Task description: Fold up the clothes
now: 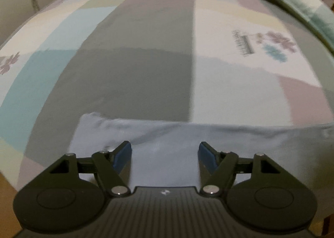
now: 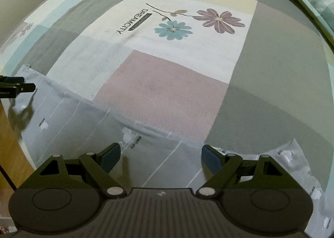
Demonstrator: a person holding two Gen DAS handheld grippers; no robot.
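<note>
Pale blue striped garment (image 2: 87, 133) is laid flat at the patchwork bedsheet's (image 2: 167, 83) near edge, partly cut off, possibly a shirt. Left gripper (image 1: 165, 154) and right gripper (image 2: 160, 155) are held wide apart over it, empty.

The left wrist view is smeared: the small lettering (image 1: 243, 43) beside the printed flowers on the bed sheet (image 1: 133, 71) cannot be read. The pale blue garment (image 1: 229, 140) runs off the right edge and under the left claw (image 1: 165, 153), hiding its near hem. In the right wrist view, that claw (image 2: 17, 87) is cut off by the left edge.
</note>
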